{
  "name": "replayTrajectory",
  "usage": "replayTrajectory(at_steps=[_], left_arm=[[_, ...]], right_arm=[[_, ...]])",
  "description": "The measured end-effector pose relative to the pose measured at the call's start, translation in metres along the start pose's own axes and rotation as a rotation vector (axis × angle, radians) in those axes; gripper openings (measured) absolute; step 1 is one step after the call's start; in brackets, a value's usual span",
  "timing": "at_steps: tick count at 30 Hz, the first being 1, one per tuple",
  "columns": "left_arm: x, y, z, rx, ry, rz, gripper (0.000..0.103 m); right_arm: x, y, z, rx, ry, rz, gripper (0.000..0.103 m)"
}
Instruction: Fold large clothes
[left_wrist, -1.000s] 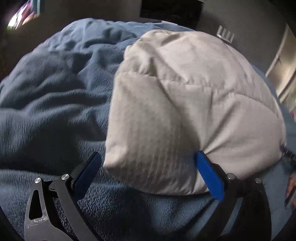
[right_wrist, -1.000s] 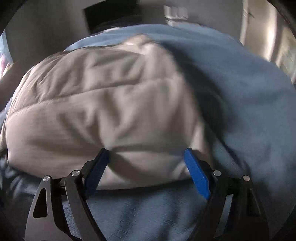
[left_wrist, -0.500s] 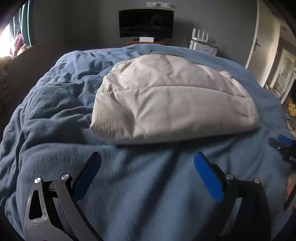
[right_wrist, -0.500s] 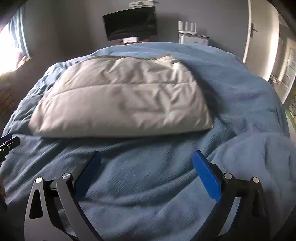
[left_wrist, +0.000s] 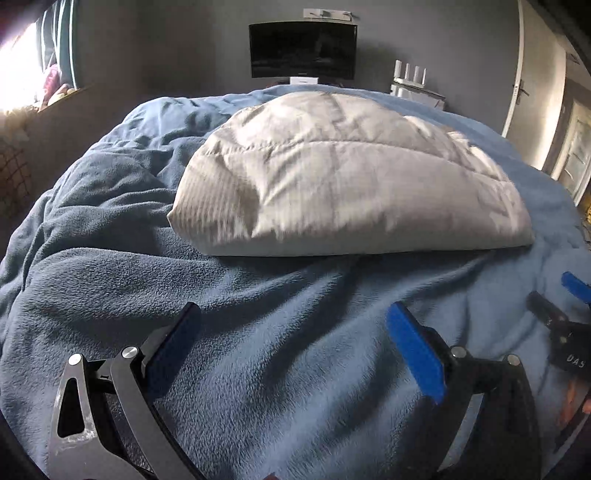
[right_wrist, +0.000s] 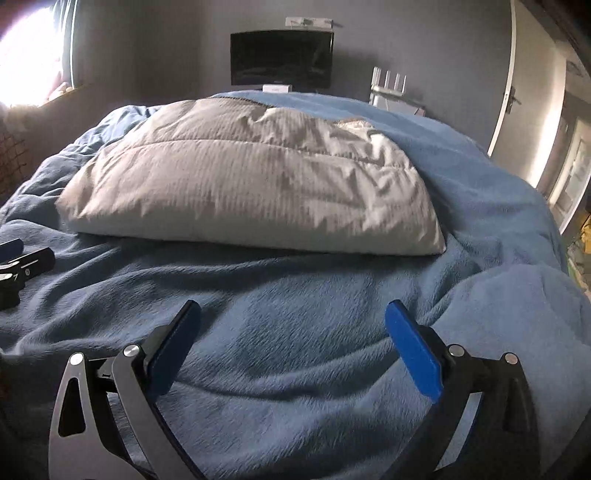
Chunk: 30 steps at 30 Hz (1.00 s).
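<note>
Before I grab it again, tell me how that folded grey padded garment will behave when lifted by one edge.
The padded garment looks puffy and quilted, so probably light for its bulk. Its creased, rounded surface suggests it is floppy, so the fold would likely sag open if lifted by one edge. It sits on a soft fleece blanket, which may drag along if pushed.

Ahead of you, a dark television (left_wrist: 303, 50) on the grey wall, a white router (left_wrist: 409, 75) beside it, a bright window (right_wrist: 26, 55) at left.

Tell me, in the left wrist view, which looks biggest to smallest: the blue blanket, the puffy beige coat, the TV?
1. blue blanket
2. puffy beige coat
3. TV, though it is farthest from the camera, so it may only look small.
</note>
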<state>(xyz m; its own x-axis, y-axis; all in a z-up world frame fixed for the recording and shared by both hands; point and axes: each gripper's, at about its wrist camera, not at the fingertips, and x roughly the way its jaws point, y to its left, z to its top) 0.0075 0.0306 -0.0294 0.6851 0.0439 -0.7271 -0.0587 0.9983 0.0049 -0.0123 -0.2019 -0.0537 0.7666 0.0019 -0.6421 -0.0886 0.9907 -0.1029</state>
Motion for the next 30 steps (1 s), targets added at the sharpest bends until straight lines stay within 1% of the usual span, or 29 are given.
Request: replayTrajectory(at_steps=[3, 7, 11, 30], left_arm=[[0.007, 0.002, -0.004, 0.010, 0.003, 0.011, 0.096], [0.002, -0.003, -0.005, 0.042, -0.028, -0.005, 0.096], [0.000, -0.009, -0.008, 0.078, -0.041, -0.006, 0.096], [0.001, -0.008, -0.008, 0.071, -0.034, -0.009, 0.096]], right_arm=[[0.008, -0.002, -0.004, -0.021, 0.005, -0.012, 0.095], [0.011, -0.010, -0.005, 0.014, 0.007, -0.009, 0.095], [0.014, -0.013, -0.006, 0.025, 0.005, -0.008, 0.095], [0.017, -0.015, -0.008, 0.028, 0.020, -0.011, 0.095]])
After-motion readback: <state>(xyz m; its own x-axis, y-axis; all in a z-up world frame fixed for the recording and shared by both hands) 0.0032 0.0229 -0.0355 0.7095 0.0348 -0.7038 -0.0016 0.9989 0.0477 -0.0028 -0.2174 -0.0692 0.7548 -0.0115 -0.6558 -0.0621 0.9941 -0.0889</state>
